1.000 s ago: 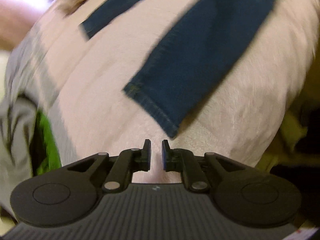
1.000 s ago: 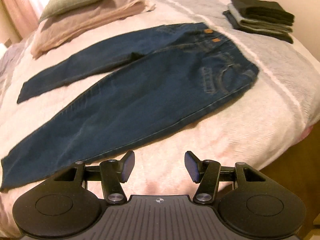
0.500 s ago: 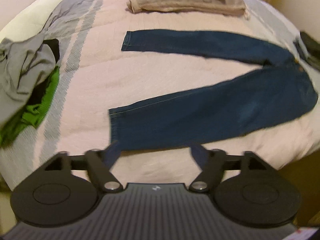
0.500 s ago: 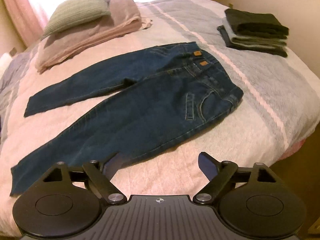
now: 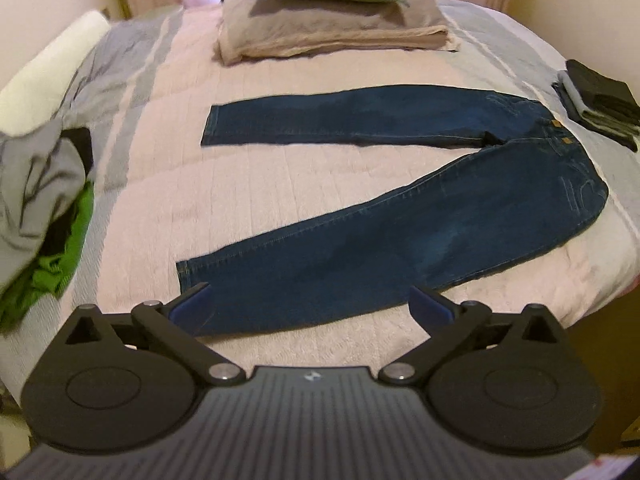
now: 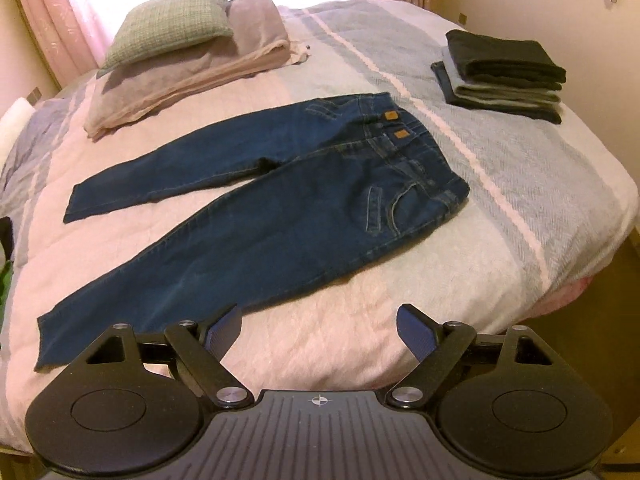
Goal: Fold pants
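Dark blue jeans (image 5: 400, 236) lie flat on the bed, legs spread in a V, waist to the right and cuffs to the left. In the right wrist view the jeans (image 6: 280, 216) show two tan waist labels. My left gripper (image 5: 310, 302) hangs open above the near leg's cuff end, touching nothing. Open too, my right gripper (image 6: 320, 326) hovers over the bedcover just in front of the near leg, nothing between its fingers.
A pink and grey striped bedcover (image 5: 168, 200) lies under everything. Pillows (image 5: 332, 20) are stacked at the head. A folded clothes stack (image 6: 504, 74) sits at the right. A loose heap of grey and green clothes (image 5: 44, 216) lies at the left. The bed edge (image 6: 580, 280) drops off at right.
My left gripper went from shut to wide open and pulled back from the near cuff to a view of the whole bed. The right gripper opened wider and backed away slightly.
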{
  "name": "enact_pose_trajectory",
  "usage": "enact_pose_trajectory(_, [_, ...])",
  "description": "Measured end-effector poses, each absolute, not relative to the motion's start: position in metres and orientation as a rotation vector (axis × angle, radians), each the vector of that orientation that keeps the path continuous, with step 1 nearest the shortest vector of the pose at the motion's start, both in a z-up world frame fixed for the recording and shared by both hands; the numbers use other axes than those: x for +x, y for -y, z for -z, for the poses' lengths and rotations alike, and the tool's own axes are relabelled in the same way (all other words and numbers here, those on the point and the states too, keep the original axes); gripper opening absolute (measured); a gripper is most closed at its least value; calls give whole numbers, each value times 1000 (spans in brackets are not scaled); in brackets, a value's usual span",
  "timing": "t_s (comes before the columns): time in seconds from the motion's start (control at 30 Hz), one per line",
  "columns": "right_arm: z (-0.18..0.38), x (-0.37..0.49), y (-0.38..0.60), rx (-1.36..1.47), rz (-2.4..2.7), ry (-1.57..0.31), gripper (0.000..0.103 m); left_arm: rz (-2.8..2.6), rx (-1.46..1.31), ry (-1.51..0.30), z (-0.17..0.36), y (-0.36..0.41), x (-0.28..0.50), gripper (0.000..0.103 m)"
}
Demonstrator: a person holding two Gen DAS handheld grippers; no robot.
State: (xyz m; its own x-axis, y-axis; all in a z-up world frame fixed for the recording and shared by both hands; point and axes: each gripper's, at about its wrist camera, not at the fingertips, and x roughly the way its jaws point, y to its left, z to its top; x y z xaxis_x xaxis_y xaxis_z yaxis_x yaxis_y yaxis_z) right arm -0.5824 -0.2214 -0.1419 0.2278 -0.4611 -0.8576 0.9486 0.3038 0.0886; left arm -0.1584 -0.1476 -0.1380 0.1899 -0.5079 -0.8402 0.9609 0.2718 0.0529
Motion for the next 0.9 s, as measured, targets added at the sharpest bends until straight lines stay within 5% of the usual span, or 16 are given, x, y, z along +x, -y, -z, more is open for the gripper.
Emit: enact_pose_trajectory(0.9, [150, -534, 198, 635, 961, -946, 82, 1081, 655, -915, 132, 104, -166, 102])
